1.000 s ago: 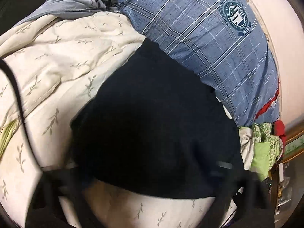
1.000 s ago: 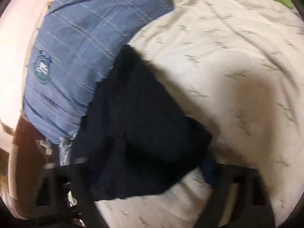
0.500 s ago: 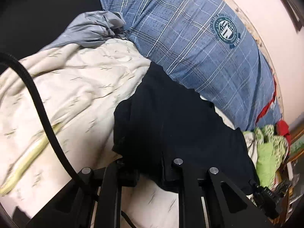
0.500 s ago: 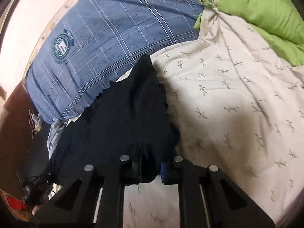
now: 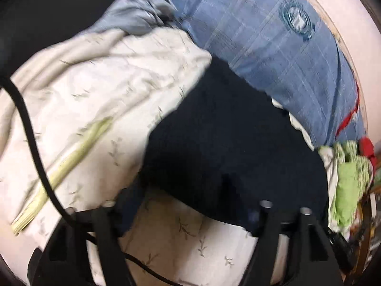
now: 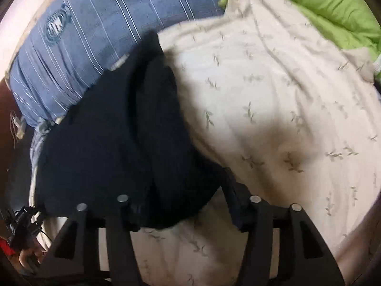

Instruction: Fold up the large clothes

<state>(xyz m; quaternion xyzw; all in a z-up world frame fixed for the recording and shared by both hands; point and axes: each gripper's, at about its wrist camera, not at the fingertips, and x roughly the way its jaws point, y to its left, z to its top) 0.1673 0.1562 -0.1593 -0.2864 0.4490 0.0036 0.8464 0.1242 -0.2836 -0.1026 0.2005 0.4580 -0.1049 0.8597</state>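
A dark navy garment (image 5: 233, 147) lies folded on the cream leaf-print bedcover (image 5: 95, 109), its far end against a blue plaid pillow (image 5: 281, 47). My left gripper (image 5: 188, 217) is open, its fingers spread at the garment's near edge with nothing between them. In the right wrist view the same garment (image 6: 123, 143) lies left of centre. My right gripper (image 6: 188, 205) is open too, its fingers spread wide, and the garment's near fold lies between them.
A grey cloth (image 5: 133, 16) is bunched at the back left. A green quilt (image 6: 316, 2) lies at the far right. Green and red clothes (image 5: 347, 176) are piled by the bed's edge. A black cable (image 5: 31, 133) crosses the left view.
Both grippers were shut on the garment's near edge half a second ago. Now both have opened and let go, and the garment rests on the bedcover.
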